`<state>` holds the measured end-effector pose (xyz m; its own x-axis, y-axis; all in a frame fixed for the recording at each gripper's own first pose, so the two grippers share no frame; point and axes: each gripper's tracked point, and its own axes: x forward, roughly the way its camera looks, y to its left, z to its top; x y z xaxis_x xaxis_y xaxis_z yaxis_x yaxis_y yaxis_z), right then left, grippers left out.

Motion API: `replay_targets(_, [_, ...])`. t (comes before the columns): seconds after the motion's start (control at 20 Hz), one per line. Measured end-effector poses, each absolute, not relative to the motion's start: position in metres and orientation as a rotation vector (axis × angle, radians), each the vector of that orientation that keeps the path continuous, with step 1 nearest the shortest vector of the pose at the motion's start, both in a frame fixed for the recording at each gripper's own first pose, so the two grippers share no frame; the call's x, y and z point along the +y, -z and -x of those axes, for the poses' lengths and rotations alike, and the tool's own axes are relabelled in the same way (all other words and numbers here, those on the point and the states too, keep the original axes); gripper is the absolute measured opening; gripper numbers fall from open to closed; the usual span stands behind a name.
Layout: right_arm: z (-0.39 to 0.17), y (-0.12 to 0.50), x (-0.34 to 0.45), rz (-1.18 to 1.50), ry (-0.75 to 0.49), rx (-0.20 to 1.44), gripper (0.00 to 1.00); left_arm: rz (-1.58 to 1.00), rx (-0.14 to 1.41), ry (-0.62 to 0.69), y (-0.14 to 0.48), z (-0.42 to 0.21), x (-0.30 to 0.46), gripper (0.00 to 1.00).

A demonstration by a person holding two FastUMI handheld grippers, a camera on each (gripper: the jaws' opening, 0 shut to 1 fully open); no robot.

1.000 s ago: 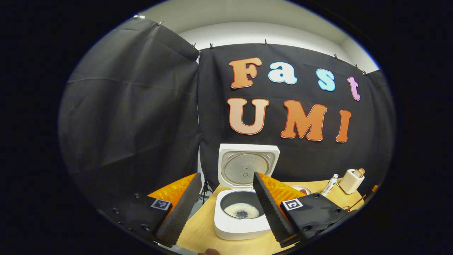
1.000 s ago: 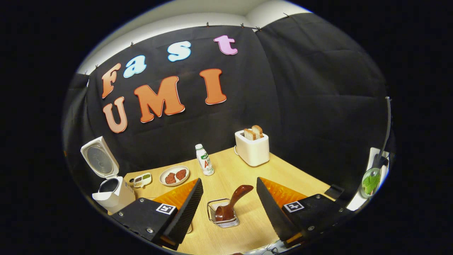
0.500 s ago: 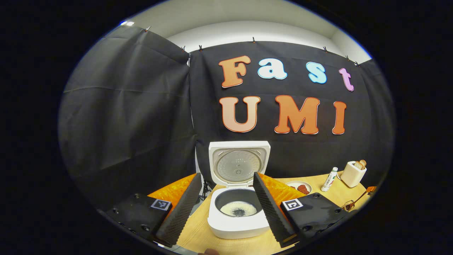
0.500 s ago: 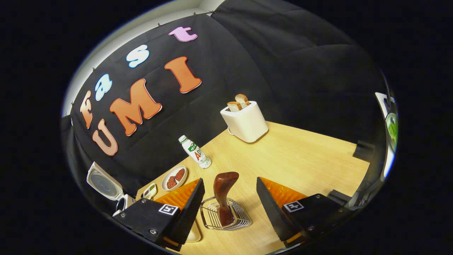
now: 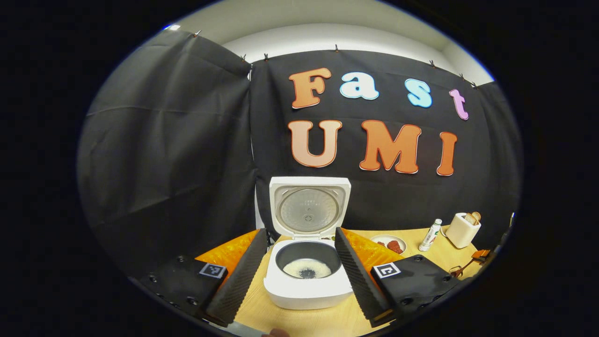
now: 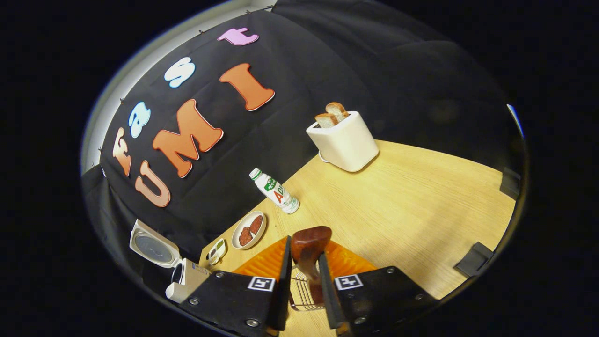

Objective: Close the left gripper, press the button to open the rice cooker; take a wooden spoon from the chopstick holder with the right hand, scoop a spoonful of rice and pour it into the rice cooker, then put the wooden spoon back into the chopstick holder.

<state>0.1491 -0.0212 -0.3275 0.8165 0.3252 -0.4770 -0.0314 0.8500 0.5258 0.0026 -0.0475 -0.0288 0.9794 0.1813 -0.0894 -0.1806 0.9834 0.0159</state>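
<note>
While the wooden spoon (image 6: 309,250) stands in the wire chopstick holder (image 6: 304,295) with its rounded handle end up, the right gripper (image 6: 303,281) has its two fingers pressed in against the handle from either side, pinching it just above the holder's rim. The holder sits on the wooden table (image 6: 398,206), low in the right gripper view, and most of its wires are hidden behind the fingers. In the left gripper view the spoon and holder appear small and blurred at the far right edge of the table.

The rice cooker (image 5: 306,276) stands on the table in the left gripper view with its lid (image 5: 309,208) swung fully up and back, the round inner plate facing forward. Inside its dark pot lies a thin layer of rice (image 5: 306,269) with a bare patch in the middle. The left gripper (image 5: 299,276) is held in front of the cooker with its fingers spread wide apart, one on each side of the cooker's body, touching nothing.

Farther out, in the right gripper view, a small bottle (image 6: 276,192) stands near the cloth wall, with a plate (image 6: 249,229) of two reddish pieces beside it and a little dish (image 6: 216,249) just past that. A pale toaster (image 6: 346,142) with two slices of bread sticking out of its top sits at the back of the table, well apart from the holder. The cooker shows at the lower left of that view, lid raised.
</note>
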Motion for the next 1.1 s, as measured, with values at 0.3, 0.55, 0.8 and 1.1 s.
replay_targets(0.3, [-0.147, 0.322, -0.018, -0.452, -0.225, 0.603, 0.19, 0.039, 0.119, -0.202, 0.04, 0.0, -0.037, 0.98])
replay_targets(0.55, [-0.153, 0.293, -0.024, -0.46, -0.19, 0.524, 0.1, 0.054, 0.116, -0.203, 0.039, 0.001, -0.027, 0.98])
replay_targets(0.8, [-0.151, 0.235, -0.016, -0.354, -0.198, 0.412, 0.1, 0.074, 0.104, -0.198, 0.037, -0.003, -0.014, 0.98])
replay_targets(1.1, [-0.124, 0.178, 0.047, -0.298, -0.303, 0.334, 0.1, 0.103, 0.136, -0.174, 0.049, -0.006, 0.005, 0.98])
